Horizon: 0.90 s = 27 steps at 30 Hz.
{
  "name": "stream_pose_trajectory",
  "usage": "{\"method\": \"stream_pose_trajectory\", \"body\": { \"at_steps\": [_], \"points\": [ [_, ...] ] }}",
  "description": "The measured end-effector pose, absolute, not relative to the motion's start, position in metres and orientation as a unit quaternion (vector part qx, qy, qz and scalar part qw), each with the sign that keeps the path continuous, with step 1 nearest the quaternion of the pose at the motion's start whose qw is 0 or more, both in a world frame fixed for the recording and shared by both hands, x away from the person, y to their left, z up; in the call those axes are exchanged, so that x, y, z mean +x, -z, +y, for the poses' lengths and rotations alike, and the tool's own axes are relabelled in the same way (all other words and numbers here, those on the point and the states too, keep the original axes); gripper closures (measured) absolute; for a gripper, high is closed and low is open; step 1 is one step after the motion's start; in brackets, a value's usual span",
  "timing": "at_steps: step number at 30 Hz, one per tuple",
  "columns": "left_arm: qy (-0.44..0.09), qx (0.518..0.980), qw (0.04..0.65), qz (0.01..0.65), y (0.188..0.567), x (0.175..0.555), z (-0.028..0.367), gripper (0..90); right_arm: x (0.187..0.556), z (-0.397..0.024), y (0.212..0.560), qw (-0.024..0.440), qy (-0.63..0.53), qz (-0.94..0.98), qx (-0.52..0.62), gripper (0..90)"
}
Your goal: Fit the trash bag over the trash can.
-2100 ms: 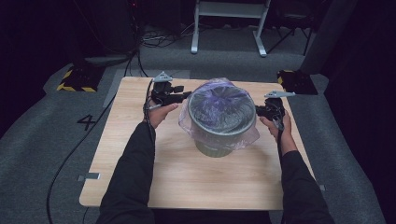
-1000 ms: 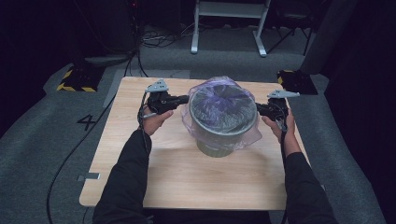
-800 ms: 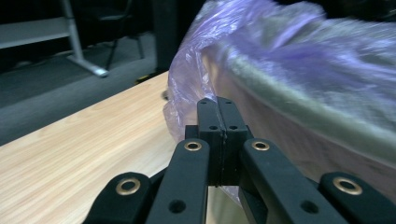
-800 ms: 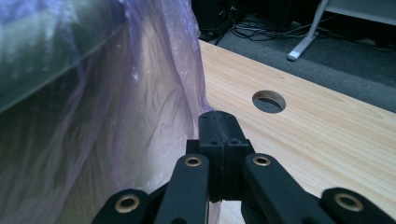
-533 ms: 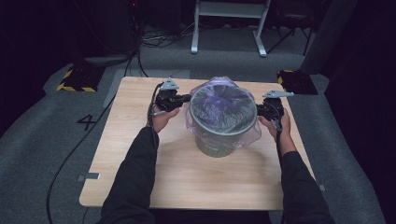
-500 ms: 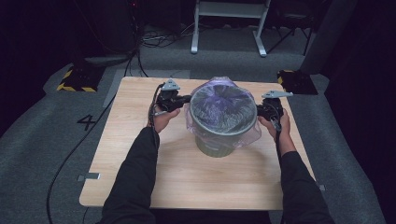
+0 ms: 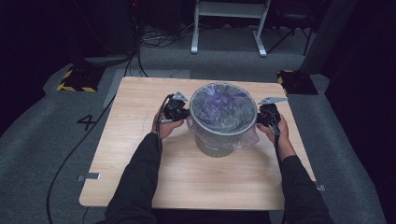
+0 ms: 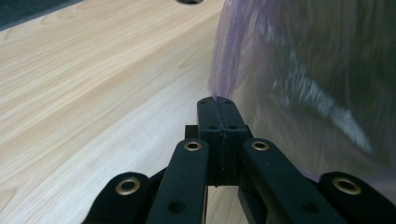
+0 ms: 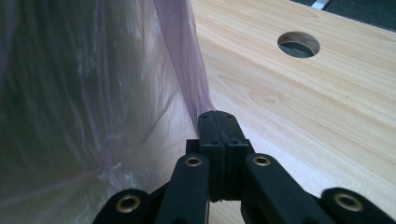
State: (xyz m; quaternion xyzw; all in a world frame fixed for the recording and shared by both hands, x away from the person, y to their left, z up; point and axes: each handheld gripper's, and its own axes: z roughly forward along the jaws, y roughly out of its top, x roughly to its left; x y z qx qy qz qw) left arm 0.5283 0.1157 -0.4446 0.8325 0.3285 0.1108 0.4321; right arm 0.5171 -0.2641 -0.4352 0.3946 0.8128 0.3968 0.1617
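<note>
A grey bin [image 7: 215, 145] stands at the middle of the wooden table [image 7: 140, 163], lined with a thin purple plastic bag [image 7: 219, 106] folded over its rim. My left gripper [image 7: 183, 114] is at the bin's left side, shut on the bag's hanging edge [image 8: 219, 70]. My right gripper [image 7: 262, 117] is at the bin's right side, shut on the bag's edge [image 9: 187, 60] there. In both gripper views the jaws stand pressed together with the film pinched at their tips. The left gripper [image 8: 216, 103] and right gripper [image 9: 216, 116] sit low, close to the tabletop.
A round hole [image 9: 299, 44] opens in the tabletop beyond the right gripper. A cable [image 7: 93, 135] trails off the table's left side to the carpet. Yellow-black striped blocks [image 7: 74, 80] sit on the floor at the far left, and a white frame [image 7: 229, 23] stands behind.
Both grippers have sunk beside the bin, drawing the bag's edge down over its rim. The left one has also drawn in toward the bin.
</note>
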Motion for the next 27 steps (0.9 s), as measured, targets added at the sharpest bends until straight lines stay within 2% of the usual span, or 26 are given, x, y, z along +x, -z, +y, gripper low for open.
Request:
{"method": "stream_pose_trajectory", "body": {
  "at_steps": [3,4,6,8,10,13,16,20,27],
  "points": [
    [-0.123,0.824,0.439,0.337,0.44,0.519,0.131,89.4,0.51,-0.272,0.433,0.168,-0.406,0.807,0.394,82.9],
    [-0.122,0.823,0.445,0.332,0.437,0.516,0.136,85.8,0.508,-0.275,0.432,0.171,-0.408,0.806,0.393,79.1],
    [-0.133,0.82,0.451,0.326,0.432,0.507,0.146,74.1,0.502,-0.282,0.428,0.183,-0.413,0.803,0.39,70.2],
    [-0.132,0.819,0.47,0.303,0.426,0.495,0.157,70.5,0.496,-0.29,0.423,0.191,-0.418,0.802,0.381,62.7],
    [-0.138,0.82,0.471,0.294,0.422,0.487,0.161,60.5,0.488,-0.299,0.416,0.207,-0.412,0.803,0.377,54.3],
    [-0.131,0.82,0.488,0.27,0.417,0.471,0.165,50.9,0.477,-0.31,0.409,0.21,-0.427,0.802,0.362,44.6],
    [-0.121,0.817,0.5,0.261,0.414,0.461,0.165,31.8,0.465,-0.32,0.403,0.203,-0.444,0.8,0.349,34.2],
    [-0.118,0.826,0.498,0.237,0.41,0.447,0.151,22.5,0.444,-0.318,0.397,0.2,-0.465,0.811,0.295,27.4],
    [-0.123,0.84,0.487,0.202,0.411,0.431,0.118,22.7,0.415,-0.288,0.402,0.186,-0.454,0.843,0.222,20.8]
  ]
}}
